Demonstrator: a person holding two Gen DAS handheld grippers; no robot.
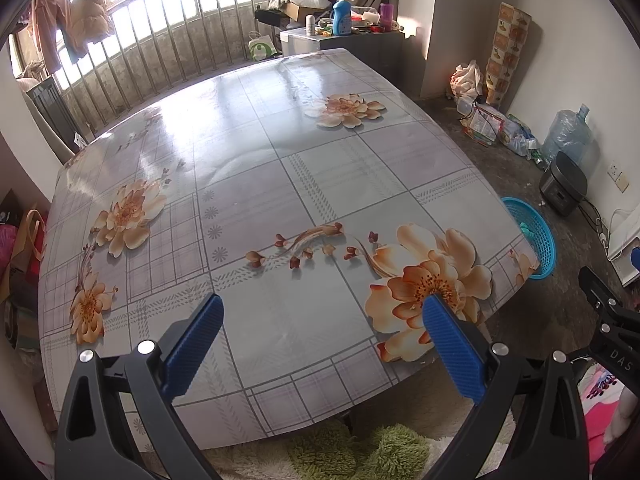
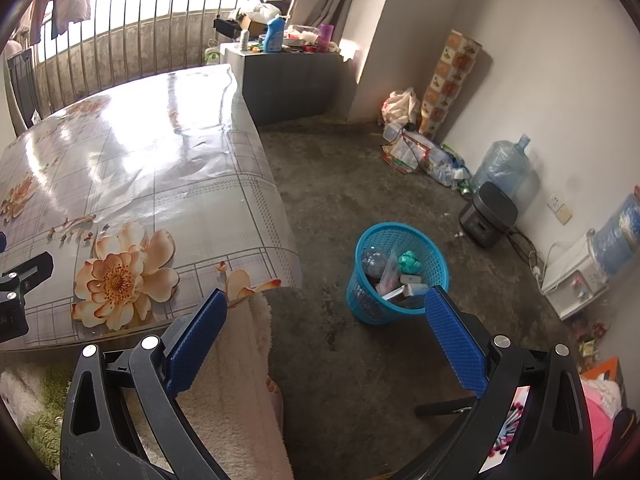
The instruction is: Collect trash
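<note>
A blue mesh trash basket (image 2: pixel 400 272) stands on the concrete floor right of the table and holds a clear plastic bottle (image 2: pixel 374 261), a green crumpled wad (image 2: pixel 410 262) and some packaging. In the left wrist view the basket (image 1: pixel 534 236) peeks out past the table's right edge. My left gripper (image 1: pixel 324 304) hovers open over the near part of the flowered tablecloth (image 1: pixel 280 184), nothing between its blue pads. My right gripper (image 2: pixel 326 298) is open above the floor, between the table corner and the basket, empty. The table top shows no loose items.
A person's leg in a fluffy cream robe (image 2: pixel 240 384) sits below the right gripper. Against the right wall stand a black cooker (image 2: pixel 488 216), a water jug (image 2: pixel 504 168) and a pile of bags (image 2: pixel 424 156). A grey cabinet (image 2: pixel 288 76) with bottles stands beyond the table.
</note>
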